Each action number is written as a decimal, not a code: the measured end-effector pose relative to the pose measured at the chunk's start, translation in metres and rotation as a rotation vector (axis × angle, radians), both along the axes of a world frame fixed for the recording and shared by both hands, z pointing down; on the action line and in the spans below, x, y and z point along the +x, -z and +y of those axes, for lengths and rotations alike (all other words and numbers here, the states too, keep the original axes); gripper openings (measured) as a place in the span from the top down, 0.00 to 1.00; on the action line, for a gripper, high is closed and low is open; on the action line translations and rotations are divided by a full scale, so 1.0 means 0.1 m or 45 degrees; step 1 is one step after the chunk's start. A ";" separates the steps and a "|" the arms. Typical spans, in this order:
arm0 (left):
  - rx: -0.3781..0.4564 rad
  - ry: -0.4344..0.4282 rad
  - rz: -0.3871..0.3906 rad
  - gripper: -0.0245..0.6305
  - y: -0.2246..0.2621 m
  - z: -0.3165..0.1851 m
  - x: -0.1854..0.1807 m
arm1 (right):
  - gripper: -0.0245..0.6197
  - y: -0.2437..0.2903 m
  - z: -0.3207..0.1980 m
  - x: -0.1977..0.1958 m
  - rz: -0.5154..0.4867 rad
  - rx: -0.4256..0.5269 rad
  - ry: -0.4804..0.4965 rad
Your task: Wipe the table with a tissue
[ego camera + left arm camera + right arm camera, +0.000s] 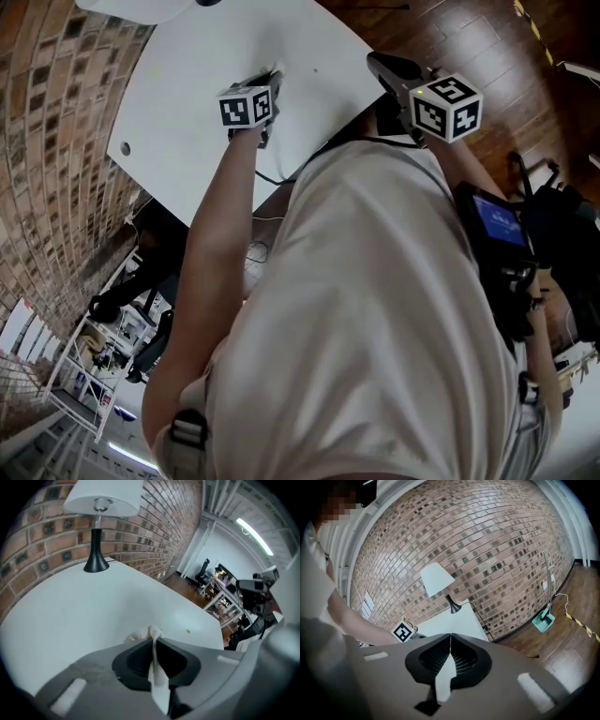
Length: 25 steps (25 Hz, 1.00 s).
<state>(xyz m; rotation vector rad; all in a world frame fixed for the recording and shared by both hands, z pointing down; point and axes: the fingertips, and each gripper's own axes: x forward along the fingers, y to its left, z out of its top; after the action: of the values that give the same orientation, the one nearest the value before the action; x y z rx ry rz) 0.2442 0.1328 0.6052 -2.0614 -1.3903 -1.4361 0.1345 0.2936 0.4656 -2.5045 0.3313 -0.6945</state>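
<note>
My left gripper [153, 641] is shut on a crumpled white tissue [151, 633], whose bunched end pokes out past the fingertips just above the white table [70, 611]. A small yellow speck [188, 631] lies on the tabletop ahead of it. In the head view the left gripper [265, 84] is over the table [206, 56] near its middle. My right gripper [386, 67] hangs at the table's right edge. Its jaws [450, 637] are shut with nothing between them, and they look across the table [459, 620] towards the left gripper's marker cube [404, 631].
A lamp with a black stem [96, 555] and white shade [437, 579] stands at the table's far end by the brick wall [42, 527]. A cable hole [125, 148] is near the table's left edge. Wooden floor [506, 47] lies right, with a teal dustpan [543, 620].
</note>
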 end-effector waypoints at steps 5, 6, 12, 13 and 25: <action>0.031 -0.100 -0.009 0.93 -0.04 0.03 -0.33 | 0.95 0.01 -0.06 0.05 0.004 0.004 0.027; 0.031 -0.117 -0.023 0.93 -0.04 0.03 -0.40 | 0.95 0.02 -0.06 0.05 0.005 0.004 0.030; -0.109 -0.138 0.083 0.93 0.17 -0.01 -0.50 | 0.95 0.07 -0.07 0.09 0.017 0.003 0.033; -0.128 -0.102 0.115 0.93 0.20 -0.03 -0.43 | 0.95 0.07 -0.07 0.09 0.017 0.004 0.032; -0.042 0.041 0.233 0.93 0.01 0.15 0.22 | 0.95 0.06 -0.01 0.09 0.014 0.002 -0.022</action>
<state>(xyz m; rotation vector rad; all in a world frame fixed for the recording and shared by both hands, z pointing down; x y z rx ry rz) 0.2663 0.1478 0.6043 -2.1834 -1.3211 -1.2093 0.1437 0.2925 0.4596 -2.5075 0.3137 -0.6739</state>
